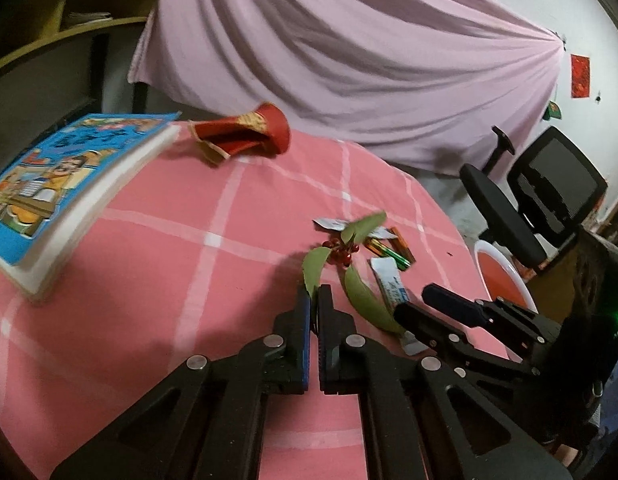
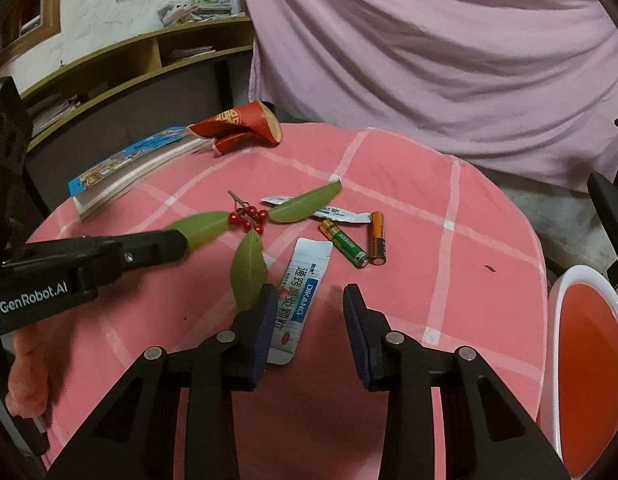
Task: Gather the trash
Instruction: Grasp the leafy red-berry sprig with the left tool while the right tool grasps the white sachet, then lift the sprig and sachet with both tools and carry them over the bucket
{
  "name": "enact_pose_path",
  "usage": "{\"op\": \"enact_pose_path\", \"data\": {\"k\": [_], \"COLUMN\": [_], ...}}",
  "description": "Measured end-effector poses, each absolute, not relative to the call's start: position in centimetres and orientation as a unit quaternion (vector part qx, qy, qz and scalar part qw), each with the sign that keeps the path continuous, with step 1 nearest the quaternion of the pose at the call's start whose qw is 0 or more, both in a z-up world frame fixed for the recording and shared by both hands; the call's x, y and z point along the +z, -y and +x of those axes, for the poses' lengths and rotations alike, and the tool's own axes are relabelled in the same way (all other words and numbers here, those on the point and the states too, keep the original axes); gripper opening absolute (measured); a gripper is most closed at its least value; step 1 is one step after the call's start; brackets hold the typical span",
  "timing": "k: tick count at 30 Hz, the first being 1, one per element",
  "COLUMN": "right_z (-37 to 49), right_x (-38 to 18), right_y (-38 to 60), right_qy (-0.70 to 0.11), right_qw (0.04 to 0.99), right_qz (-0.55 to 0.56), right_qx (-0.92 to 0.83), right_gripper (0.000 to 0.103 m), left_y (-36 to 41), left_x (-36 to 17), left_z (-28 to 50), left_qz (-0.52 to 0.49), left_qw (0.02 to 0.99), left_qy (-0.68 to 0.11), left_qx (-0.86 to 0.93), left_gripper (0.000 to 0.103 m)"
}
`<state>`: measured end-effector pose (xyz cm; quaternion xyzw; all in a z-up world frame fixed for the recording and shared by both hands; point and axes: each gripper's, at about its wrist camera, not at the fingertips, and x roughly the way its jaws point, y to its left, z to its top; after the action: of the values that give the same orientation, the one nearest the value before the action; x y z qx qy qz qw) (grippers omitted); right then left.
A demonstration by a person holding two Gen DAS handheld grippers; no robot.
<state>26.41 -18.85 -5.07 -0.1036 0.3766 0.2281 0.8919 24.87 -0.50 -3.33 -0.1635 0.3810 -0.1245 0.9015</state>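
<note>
Batteries (image 2: 357, 242), sachet (image 2: 303, 292) and book (image 2: 133, 170) surround the berry sprig (image 2: 247, 218)

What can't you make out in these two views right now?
- Left wrist view: sachet partly hidden behind the right tool.
- Right wrist view: left tool covers the leaf tip, so pad contact isn't visible there.
- Right wrist view: red bin cut off by the frame edge.

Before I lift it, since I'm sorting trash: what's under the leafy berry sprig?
Under the berry sprig lies a torn white wrapper, its ends showing past one leaf; its middle is covered. Elsewhere, pink checked tablecloth.
</note>
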Motion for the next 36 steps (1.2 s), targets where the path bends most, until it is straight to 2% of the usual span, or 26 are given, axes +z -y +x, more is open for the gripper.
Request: {"op": "enact_pose_path", "data": {"k": [16, 21, 36], "right_z": [27.4, 27.2, 27.0], "right_x": [-5.8, -5.7, -5.5], "right_y": [18.9, 19.0, 19.6], "right_qy": [-0.403, -0.401, -0.397], "right_qw": [0.878, 0.88, 0.883], "right_qz": [-0.096, -0.099, -0.082], "right_qx": [0.238, 0.234, 0.236], "right_gripper": [0.032, 0.021, 0.019], "left_y": [0.3, 0.4, 0.9], "left_x": [-3.4, -3.1, -2.7], "left_z": [24.7, 24.3, 23.7], "left_qz": [-0.175, -0.175, -0.168], "left_qw": [0.902, 0.905, 0.914], "left_qy": [-0.38, -0.373, -0.356], "left_qx": [-0.104, -0.101, -0.103], "left_gripper": [0.001, 0.001, 0.001]}}
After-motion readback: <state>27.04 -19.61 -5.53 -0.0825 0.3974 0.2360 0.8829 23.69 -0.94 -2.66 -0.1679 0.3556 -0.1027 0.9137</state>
